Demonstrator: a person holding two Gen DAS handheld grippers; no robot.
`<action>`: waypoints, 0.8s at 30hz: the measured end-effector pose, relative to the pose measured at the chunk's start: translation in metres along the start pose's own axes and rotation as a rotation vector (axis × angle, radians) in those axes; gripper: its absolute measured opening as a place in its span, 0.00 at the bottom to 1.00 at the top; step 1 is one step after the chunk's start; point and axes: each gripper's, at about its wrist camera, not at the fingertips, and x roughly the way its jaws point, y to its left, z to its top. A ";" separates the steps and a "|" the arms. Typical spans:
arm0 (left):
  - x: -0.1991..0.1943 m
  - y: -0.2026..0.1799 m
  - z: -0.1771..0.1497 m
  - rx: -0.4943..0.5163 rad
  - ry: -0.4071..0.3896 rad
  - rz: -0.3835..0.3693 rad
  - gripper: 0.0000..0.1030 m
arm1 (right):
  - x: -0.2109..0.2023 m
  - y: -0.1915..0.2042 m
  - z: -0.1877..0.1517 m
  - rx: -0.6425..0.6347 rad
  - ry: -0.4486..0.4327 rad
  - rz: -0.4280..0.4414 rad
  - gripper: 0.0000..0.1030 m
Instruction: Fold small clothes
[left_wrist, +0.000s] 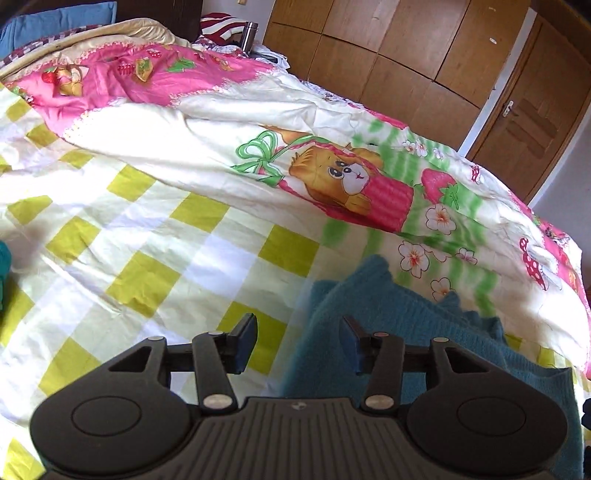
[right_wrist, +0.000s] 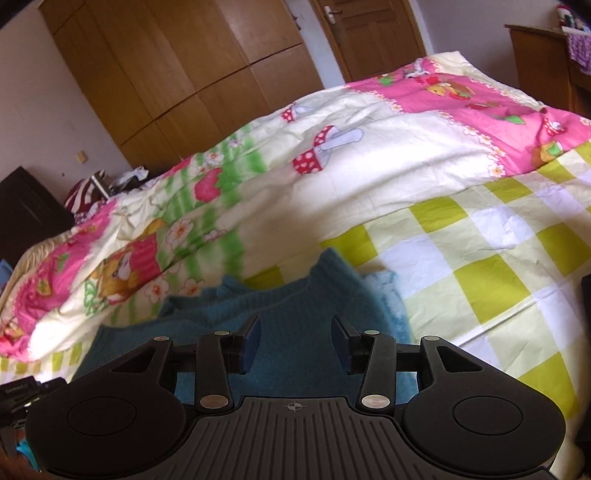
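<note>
A small teal knitted garment (left_wrist: 417, 332) lies flat on the checked bed sheet (left_wrist: 155, 236), its scalloped edge toward the duvet. My left gripper (left_wrist: 299, 341) is open above the garment's left edge, nothing between its fingers. In the right wrist view the same teal garment (right_wrist: 295, 295) spreads under my right gripper (right_wrist: 295, 341), which is open above its middle. A paler blue fold (right_wrist: 388, 291) shows at the garment's right side.
A bunched cartoon-print duvet (left_wrist: 332, 155) lies across the bed behind the garment. Another teal cloth (left_wrist: 4, 266) peeks in at the left edge. Wooden wardrobes (right_wrist: 177, 62) and a door (right_wrist: 373, 33) stand beyond the bed. Checked sheet (right_wrist: 480, 258) stretches to the right.
</note>
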 end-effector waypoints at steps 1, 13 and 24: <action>-0.001 0.003 -0.005 0.009 0.006 0.016 0.59 | 0.003 0.009 -0.003 -0.019 0.022 0.024 0.42; 0.004 0.037 -0.046 0.059 0.117 0.054 0.80 | 0.080 0.124 -0.060 -0.369 0.167 -0.012 0.40; -0.055 -0.019 -0.029 0.254 -0.078 0.008 0.75 | -0.005 0.033 -0.021 -0.296 -0.068 -0.257 0.40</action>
